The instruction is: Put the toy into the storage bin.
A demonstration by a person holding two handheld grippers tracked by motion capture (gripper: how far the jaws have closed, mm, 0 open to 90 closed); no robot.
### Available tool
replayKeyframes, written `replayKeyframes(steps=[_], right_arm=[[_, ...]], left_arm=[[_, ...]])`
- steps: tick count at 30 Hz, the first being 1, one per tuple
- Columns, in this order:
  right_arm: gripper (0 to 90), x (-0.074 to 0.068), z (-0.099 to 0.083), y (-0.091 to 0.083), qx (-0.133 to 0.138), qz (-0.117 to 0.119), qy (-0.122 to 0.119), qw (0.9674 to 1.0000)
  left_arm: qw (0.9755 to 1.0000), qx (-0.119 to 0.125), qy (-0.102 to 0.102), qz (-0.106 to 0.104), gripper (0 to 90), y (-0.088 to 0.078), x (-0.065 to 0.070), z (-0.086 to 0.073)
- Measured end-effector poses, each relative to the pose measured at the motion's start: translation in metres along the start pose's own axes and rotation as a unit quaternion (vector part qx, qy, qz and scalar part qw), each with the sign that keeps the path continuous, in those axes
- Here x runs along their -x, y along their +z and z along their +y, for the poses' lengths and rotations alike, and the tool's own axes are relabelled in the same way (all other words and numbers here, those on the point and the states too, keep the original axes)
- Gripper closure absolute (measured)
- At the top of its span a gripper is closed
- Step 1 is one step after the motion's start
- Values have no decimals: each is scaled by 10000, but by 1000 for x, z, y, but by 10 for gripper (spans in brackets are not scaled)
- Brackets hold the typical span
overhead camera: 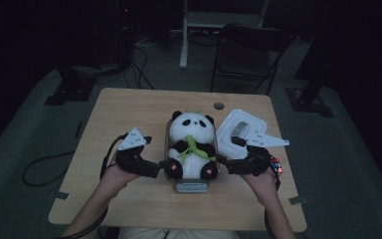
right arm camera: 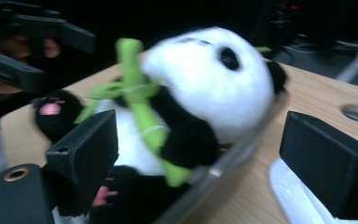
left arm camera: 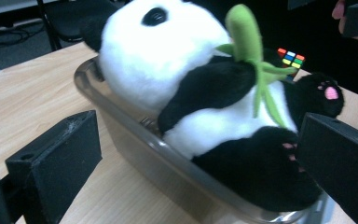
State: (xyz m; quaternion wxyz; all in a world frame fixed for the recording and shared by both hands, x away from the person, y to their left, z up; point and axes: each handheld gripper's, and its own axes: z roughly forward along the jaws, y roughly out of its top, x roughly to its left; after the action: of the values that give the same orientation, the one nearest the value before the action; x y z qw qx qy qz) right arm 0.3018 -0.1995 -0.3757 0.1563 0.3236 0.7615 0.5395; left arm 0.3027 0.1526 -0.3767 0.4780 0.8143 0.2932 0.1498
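A black-and-white panda plush [overhead camera: 191, 144] with a green bamboo sprig sits upright in a clear plastic container [overhead camera: 191, 186] at the table's middle front. My left gripper [overhead camera: 161, 164] comes in from the left at the panda's foot, and my right gripper [overhead camera: 224, 162] from the right. In the left gripper view the left gripper [left arm camera: 200, 163] is open, its jaws spread wide around the container wall [left arm camera: 135, 140] and the panda [left arm camera: 205, 93]. In the right gripper view the right gripper [right arm camera: 205, 156] is open too, straddling the container rim [right arm camera: 223, 170] beside the panda [right arm camera: 200, 88].
A white lid [overhead camera: 241, 130] lies just right of the container. A Rubik's cube [overhead camera: 277, 164] sits by the right hand. The table has a cable hole [overhead camera: 219, 105] near its far edge, and a dark chair [overhead camera: 248, 50] stands behind.
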Motion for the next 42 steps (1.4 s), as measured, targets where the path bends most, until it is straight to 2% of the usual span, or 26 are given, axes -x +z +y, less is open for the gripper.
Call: replayKeyframes(steps=[2, 4, 5, 7, 8, 9, 10, 11, 12, 13, 14, 16, 18, 20, 25, 27, 28, 34, 35, 37, 38, 39, 40, 42], right_arm=[[338, -7, 2, -5, 124, 9, -173, 9998], [513, -11, 4, -8, 102, 27, -240, 9997], [584, -14, 4, -10, 90, -31, -302, 9995], [716, -19, 3, -10, 41, -57, -441, 9990], [774, -21, 3, -10, -13, -80, -486, 9988], [826, -23, 2, -9, -74, -68, -518, 9986], [826, -23, 2, -9, -74, -68, -518, 9986], [900, -27, 0, -6, -232, -26, -608, 9979], [900, -28, -1, -5, -263, 10, -596, 9979], [900, -28, -1, -5, -263, 10, -596, 9979], [900, -32, -4, 0, -433, 78, -675, 9968], [900, -35, -5, 2, -530, 177, -682, 9961], [900, -38, -7, 3, -570, 253, -712, 9955], [900, -39, -7, 3, -611, 354, -701, 9950], [900, -40, -11, 7, -799, 430, -681, 9935], [900, -39, -13, 10, -888, 356, -674, 9931], [900, -38, -14, 12, -921, 408, -612, 9930], [900, -34, -19, 24, -1159, 390, -537, 9910], [900, -34, -20, 26, -1227, 395, -512, 9903], [900, -31, -26, 37, -1535, 407, -507, 9860], [900, -31, -28, 40, -1635, 416, -493, 9844], [900, -31, -28, 40, -1635, 416, -493, 9844], [900, -29, -32, 45, -1643, 548, -372, 9842], [900, -30, -32, 48, -1696, 502, -415, 9834]], left_arm=[[10000, -53, 48, -51, 9, 0, 5, 1], [10000, -27, 74, -52, 75, 1, 9, 1], [9998, -44, 125, -141, 89, 1, 11, 1], [9997, 11, 186, -141, 224, 0, 16, 0], [9994, 37, 279, -204, 305, -1, 17, 0], [9992, 62, 280, -267, 382, -1, 19, 0], [9992, 62, 280, -267, 457, -1, 19, 0], [9987, 41, 394, -317, 521, -1, 22, -1], [9985, 11, 443, -335, 541, -1, 23, -1], [9985, 11, 443, -335, 621, -1, 23, -1], [9978, -6, 537, -388, 668, -1, 27, -1], [9970, -14, 685, -367, 728, -2, 31, -1], [9968, -28, 720, -336, 762, -3, 32, -1], [9963, -84, 752, -415, 800, -3, 33, -1], [9954, -166, 854, -395, 804, -3, 33, -2], [9949, -239, 892, -417, 804, 1, 32, -2], [9950, -255, 873, -401, 803, 2, 32, -3], [9941, -473, 851, -477, 802, 13, 29, -4], [9939, -537, 815, -509, 802, 18, 27, -6], [9922, -766, 811, -549, 802, 29, 26, -11], [9922, -766, 811, -549, 802, 29, 26, -11], [9918, -822, 793, -577, 802, 33, 26, -13], [9917, -863, 745, -591, 802, 38, 25, -16], [9918, -863, 730, -601, 801, 38, 24, -17]])
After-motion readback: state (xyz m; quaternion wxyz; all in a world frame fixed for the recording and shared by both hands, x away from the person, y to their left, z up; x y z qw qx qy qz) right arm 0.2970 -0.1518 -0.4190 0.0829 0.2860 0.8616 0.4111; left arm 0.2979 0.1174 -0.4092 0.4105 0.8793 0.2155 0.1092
